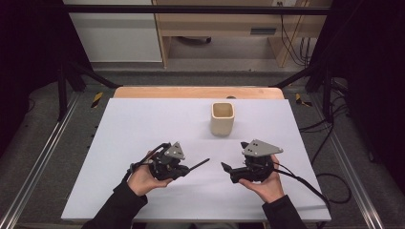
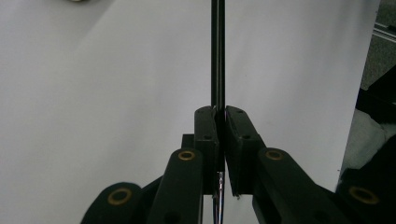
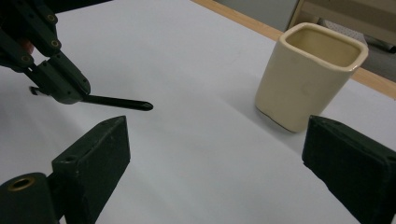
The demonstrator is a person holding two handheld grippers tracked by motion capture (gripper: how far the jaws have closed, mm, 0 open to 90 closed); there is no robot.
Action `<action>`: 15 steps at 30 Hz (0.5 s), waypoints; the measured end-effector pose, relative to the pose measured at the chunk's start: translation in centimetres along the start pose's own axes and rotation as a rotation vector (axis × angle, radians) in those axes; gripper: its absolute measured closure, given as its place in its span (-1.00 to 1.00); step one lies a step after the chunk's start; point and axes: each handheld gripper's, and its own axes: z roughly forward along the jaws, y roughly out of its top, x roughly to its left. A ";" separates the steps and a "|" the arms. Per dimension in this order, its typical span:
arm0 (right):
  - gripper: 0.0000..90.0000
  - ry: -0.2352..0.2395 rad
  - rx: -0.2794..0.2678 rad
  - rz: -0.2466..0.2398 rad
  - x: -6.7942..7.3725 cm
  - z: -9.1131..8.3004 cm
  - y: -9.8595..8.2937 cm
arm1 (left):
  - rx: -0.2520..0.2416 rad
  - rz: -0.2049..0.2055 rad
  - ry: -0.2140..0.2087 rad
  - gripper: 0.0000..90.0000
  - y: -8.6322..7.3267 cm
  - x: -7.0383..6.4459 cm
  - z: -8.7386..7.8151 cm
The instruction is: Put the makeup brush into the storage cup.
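White paper covers the table [image 1: 119,143], where the left gripper [image 1: 187,168] pinches a thin black pen [image 1: 199,164], light and stiff, best held mid-stick, near the cream cup [image 1: 222,119], while the right gripper's [image 1: 224,167] fingers [image 3: 93,158] gape wide.

Colours: black tools, cream cup, white sheet.
Both the left gripper [image 1: 187,168] and the right gripper [image 1: 228,168] were black with grey top plates and brass-coloured rivets; the thin rod [image 1: 199,164] was plain black; the cup [image 1: 222,118] was a plain cream glaze, slightly tan inside; the table sheet [image 1: 143,124] was plain white with a light wood edge [image 1: 191,92] behind; the sleeves [image 1: 119,205] were black.
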 end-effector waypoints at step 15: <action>-0.81 0.029 0.085 -0.113 1.5 0.5 1.6 | 0.024 0.035 -0.034 0.86 1.2 0.0 -0.1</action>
